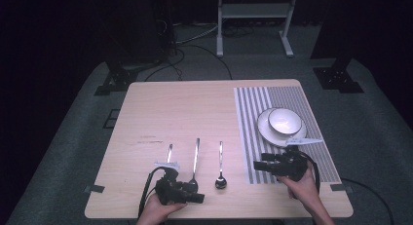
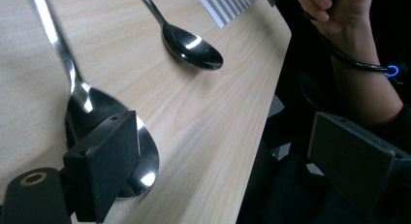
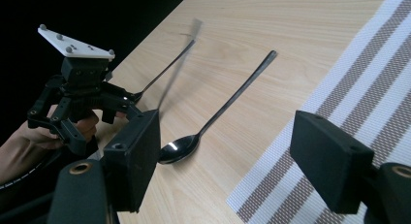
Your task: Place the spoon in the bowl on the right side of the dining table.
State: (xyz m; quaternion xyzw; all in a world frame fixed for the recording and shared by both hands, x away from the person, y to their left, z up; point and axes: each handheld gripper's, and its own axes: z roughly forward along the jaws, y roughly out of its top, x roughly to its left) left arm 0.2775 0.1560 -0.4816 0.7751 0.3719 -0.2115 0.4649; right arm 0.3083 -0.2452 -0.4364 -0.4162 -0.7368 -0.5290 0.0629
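Wooden table [image 1: 195, 108]: three spoons [image 1: 220, 161], striped placemat [image 1: 253, 137], perhaps a plate [image 1: 265, 130]

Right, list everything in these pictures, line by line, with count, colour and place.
Polished steel utensils: three, silver, in a row on the near left half of the table: a short one at left, mostly hidden, a long spoon, a shorter spoon.
Striped woven placemat: one, grey and white, on the table's right side.
Round white plate: one, dark-rimmed, on the placemat.
White bowl: one, dark-rimmed, on the plate.
Light wooden table: one, on grey carpet.
White metal stand: one, beyond the table.
Left gripper: black, open, over the long spoon's bowl.
Right gripper: black, open, above the placemat's near edge.
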